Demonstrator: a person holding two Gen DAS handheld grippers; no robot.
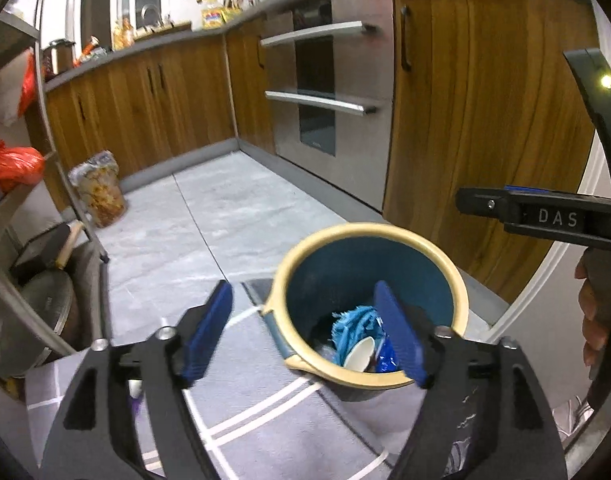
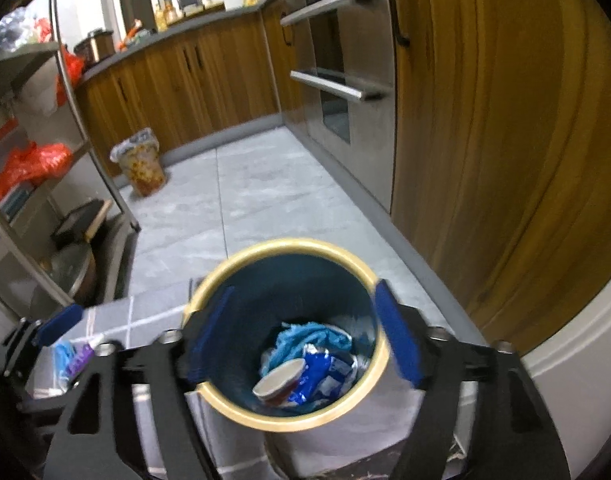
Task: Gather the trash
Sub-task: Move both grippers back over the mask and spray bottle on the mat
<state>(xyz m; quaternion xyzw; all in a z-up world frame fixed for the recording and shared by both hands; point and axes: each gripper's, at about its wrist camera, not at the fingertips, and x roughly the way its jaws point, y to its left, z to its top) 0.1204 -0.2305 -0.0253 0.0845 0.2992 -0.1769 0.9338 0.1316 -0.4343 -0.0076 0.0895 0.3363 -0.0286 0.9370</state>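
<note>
Fig. Trash collection, late stage. Both claws hang above a blue bin with a cream rim (image 2: 347, 410), which stands on a grey mat with white lines (image 1: 265, 412) on the tiled kitchen floor. The left claw (image 1: 305, 332) has its blue pads spread wide with nothing between them; its right pad overlaps the bin's mouth, its left pad lies over the mat. The right claw (image 2: 301, 332) is likewise spread and empty, the bin's opening framed between its pads. Already inside the bin, below and ahead of both claws: a crumpled blue cloth (image 2: 305, 340), a paper cup (image 2: 279, 380) lying on its side, and a blue-and-white wrapper (image 2: 319, 376). Left of the right claw, on the mat beside the bin, lie small blue and purple items (image 2: 75, 356), too blurred to name; judged as trash remaining. A patterned bag (image 2: 143, 164) stands far ahead by the cabinets; whether it belongs to the task cannot be told
</note>
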